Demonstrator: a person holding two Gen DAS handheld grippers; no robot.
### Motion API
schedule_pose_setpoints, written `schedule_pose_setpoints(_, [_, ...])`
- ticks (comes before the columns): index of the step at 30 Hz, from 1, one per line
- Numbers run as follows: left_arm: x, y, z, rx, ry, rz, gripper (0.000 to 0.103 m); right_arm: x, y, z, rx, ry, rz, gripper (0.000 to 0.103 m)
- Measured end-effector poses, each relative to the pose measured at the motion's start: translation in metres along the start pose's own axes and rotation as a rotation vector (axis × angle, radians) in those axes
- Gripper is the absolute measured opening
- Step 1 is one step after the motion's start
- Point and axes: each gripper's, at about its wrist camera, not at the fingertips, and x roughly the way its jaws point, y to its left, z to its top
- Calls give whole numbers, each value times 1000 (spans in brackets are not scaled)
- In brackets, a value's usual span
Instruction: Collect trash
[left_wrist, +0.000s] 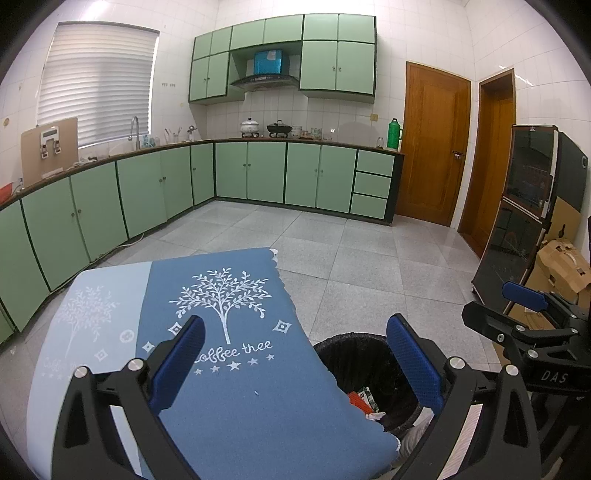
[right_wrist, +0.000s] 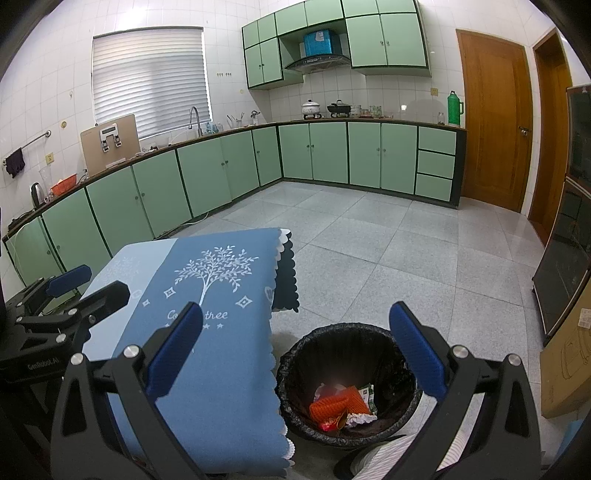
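Right wrist view: the bin (right_wrist: 347, 384) with trash (right_wrist: 341, 406) sits below the right gripper (right_wrist: 295, 350), jaws spread, empty.

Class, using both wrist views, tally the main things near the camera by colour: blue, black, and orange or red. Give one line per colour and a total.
Blue: 1, the blue tablecloth with white tree print
Black: 1, the round bin with black plastic liner
Orange or red: 2, the orange wrapper and small red scrap in the bin
Total: 4

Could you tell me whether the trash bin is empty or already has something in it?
Not empty: the bin holds orange wrappers and crumpled paper at the bottom.
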Motion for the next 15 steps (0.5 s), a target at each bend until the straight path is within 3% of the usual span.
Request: schedule_pose_setpoints(15, [-1,-1,-2,0,2,7,97,3,1,-2,2,7,1,98])
